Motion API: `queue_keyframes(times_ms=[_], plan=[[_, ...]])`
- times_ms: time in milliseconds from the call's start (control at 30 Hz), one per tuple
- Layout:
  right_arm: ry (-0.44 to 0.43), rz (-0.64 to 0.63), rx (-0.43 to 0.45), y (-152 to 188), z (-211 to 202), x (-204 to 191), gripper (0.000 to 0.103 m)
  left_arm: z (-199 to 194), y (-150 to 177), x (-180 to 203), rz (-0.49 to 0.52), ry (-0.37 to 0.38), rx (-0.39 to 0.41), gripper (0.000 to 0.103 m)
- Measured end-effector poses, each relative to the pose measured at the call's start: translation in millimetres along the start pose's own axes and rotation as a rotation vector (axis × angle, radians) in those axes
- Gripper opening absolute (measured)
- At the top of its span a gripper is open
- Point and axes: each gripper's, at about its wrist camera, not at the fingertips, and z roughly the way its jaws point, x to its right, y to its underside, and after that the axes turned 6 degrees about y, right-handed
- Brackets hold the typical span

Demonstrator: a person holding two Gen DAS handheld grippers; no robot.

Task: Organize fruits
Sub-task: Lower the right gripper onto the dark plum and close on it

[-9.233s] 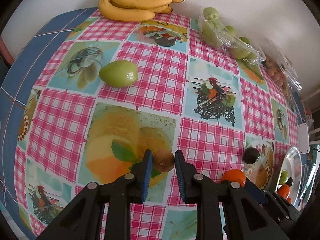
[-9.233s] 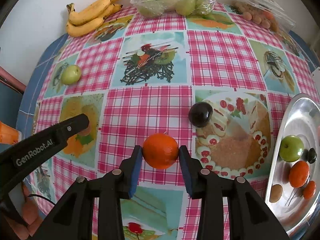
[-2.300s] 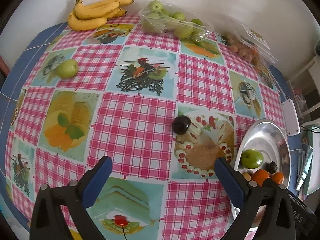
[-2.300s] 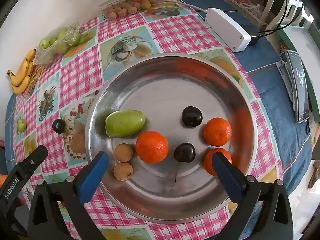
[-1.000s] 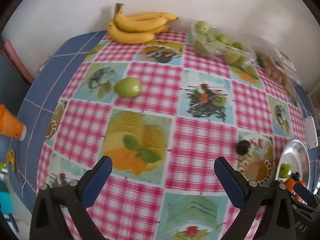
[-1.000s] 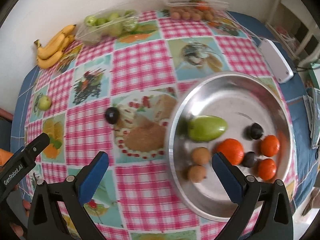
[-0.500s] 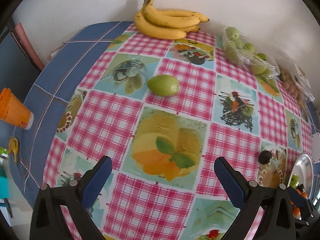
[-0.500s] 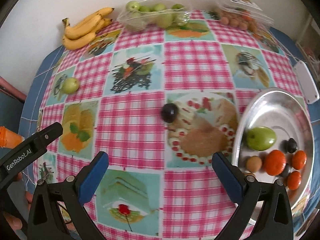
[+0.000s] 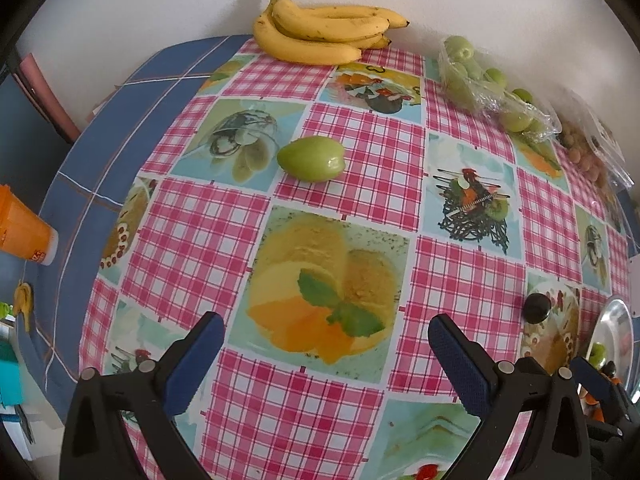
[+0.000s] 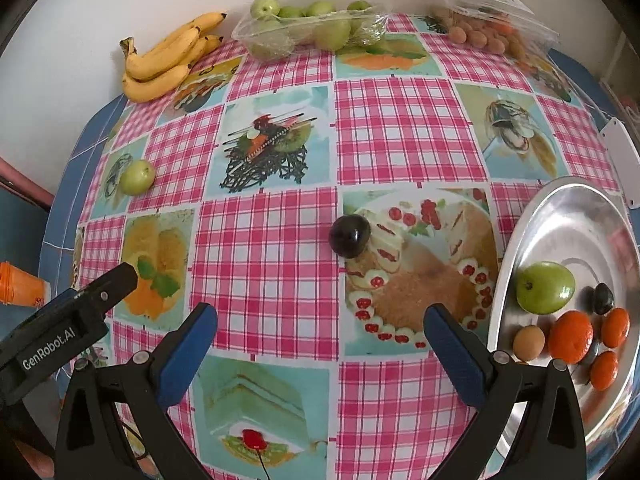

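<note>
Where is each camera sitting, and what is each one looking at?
Left wrist: sits on the left gripper, looking across the table at the loose green fruit and bananas; its open fingers show, and the right gripper's tip at bottom right.
Right wrist: sits on the right gripper, facing the dark plum, with the silver tray at right; its open fingers show, plus the left gripper at left.
Shared: green fruit, bananas, plum, tray.

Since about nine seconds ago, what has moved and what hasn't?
Both grippers let go: the left gripper dropped its small brown fruit, the right gripper its orange, into the steel tray. Both now open. The loose green fruit and dark plum stayed put.
</note>
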Motion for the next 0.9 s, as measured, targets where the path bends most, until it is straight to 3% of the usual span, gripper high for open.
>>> queue_keyframes(times_ms=[133, 200, 567, 900], plan=[[0.010, 0.006, 0.022, -5.0, 1.8, 3.3, 0.100, 4.0, -2.6, 2.1, -0.001, 0.002, -0.001, 0.103], [0.012, 0.012, 0.027, -8.3, 3.6, 5.5, 0.086, 6.3, -3.7, 2.5, -0.003, 0.001, -0.005, 0.103], [0.046, 0.029, 0.018, -22.4, 18.5, 12.1, 0.048, 23.5, -10.4, 2.5, -0.017, 0.003, -0.029, 0.103], [0.052, 0.009, 0.011, -30.3, 29.6, 3.8, 0.039, 32.9, -10.7, 4.9, -0.021, -0.001, -0.043, 0.103]])
